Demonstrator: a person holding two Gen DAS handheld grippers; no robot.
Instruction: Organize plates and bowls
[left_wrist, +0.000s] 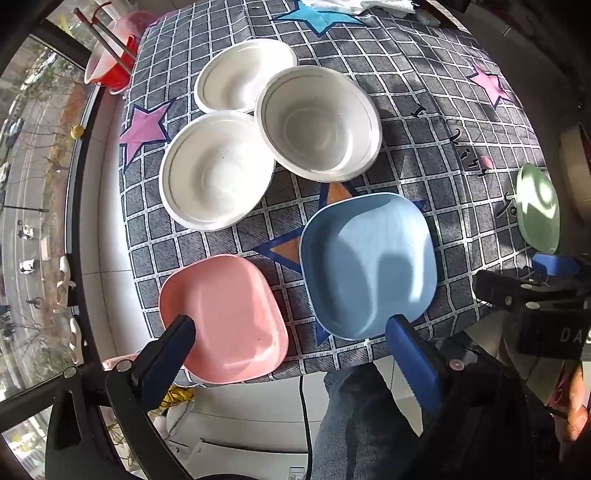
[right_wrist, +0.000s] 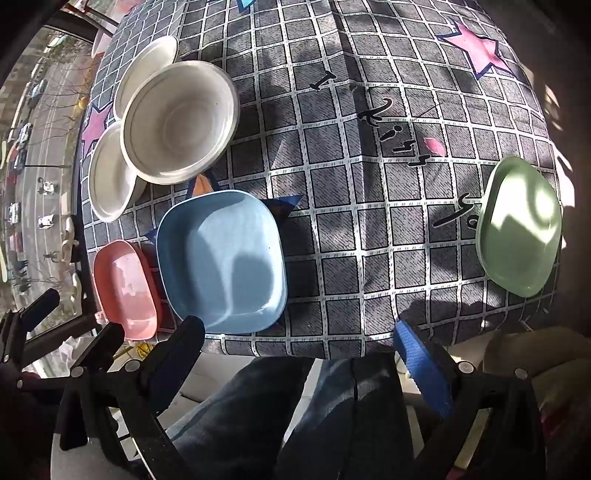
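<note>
Three white round bowls sit on the checked cloth: a far one (left_wrist: 245, 75), a left one (left_wrist: 216, 170) and a right one (left_wrist: 317, 123) whose rim overlaps the other two. A pink square plate (left_wrist: 225, 317) lies at the near left edge, a blue square plate (left_wrist: 367, 264) beside it, and a green plate (right_wrist: 519, 225) at the far right. My left gripper (left_wrist: 291, 330) is open and empty, hovering at the near edge between the pink and blue plates. My right gripper (right_wrist: 299, 332) is open and empty at the near table edge, just right of the blue plate (right_wrist: 221, 258).
The table (right_wrist: 369, 184) wears a grey checked cloth with stars. A red bucket (left_wrist: 114, 59) with sticks stands off its far left corner. White cloth (left_wrist: 354, 5) lies at the far edge. My jeans-clad legs (right_wrist: 332, 413) are below the near edge. A window is at left.
</note>
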